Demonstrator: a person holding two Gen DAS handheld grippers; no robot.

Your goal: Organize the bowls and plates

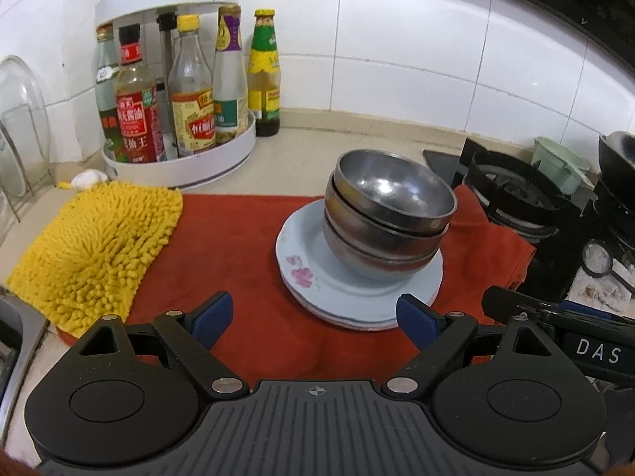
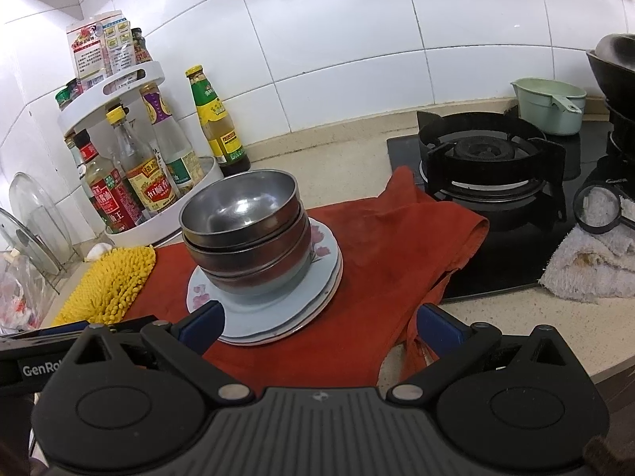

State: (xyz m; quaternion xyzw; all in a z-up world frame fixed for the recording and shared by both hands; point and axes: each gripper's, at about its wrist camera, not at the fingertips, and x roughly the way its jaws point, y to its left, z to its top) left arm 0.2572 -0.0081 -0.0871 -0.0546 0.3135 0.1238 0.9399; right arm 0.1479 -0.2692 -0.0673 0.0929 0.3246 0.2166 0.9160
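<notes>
Left wrist view shows the left gripper point(image 1: 313, 317) held low over the red cloth point(image 1: 238, 246), level and aimed at the bowls point(image 1: 387, 214), its blue fingers point(image 1: 212, 315) spread wide with nothing between them. The bowls, metal and nested, sit on the plates point(image 1: 317, 281), a short stack lying on the cloth just ahead of the fingertips.

Right wrist view has the right gripper point(image 2: 319, 325) in the same low pose, jaws likewise apart and empty; its left finger overlaps the near rim of the plates point(image 2: 262, 317), though contact cannot be judged.

Left of the bowls lies a yellow mop pad point(image 1: 87, 254). Behind and left of them stands a bottle rack point(image 1: 178, 158); one green-capped bottle point(image 1: 264, 75) stands just outside it. Right of the bowls is the burner point(image 2: 492, 162), whose near corner the cloth overlaps. Beyond the burner sits a green ladle cup point(image 2: 551, 105), and nearer, a grey towel point(image 2: 591, 265).
</notes>
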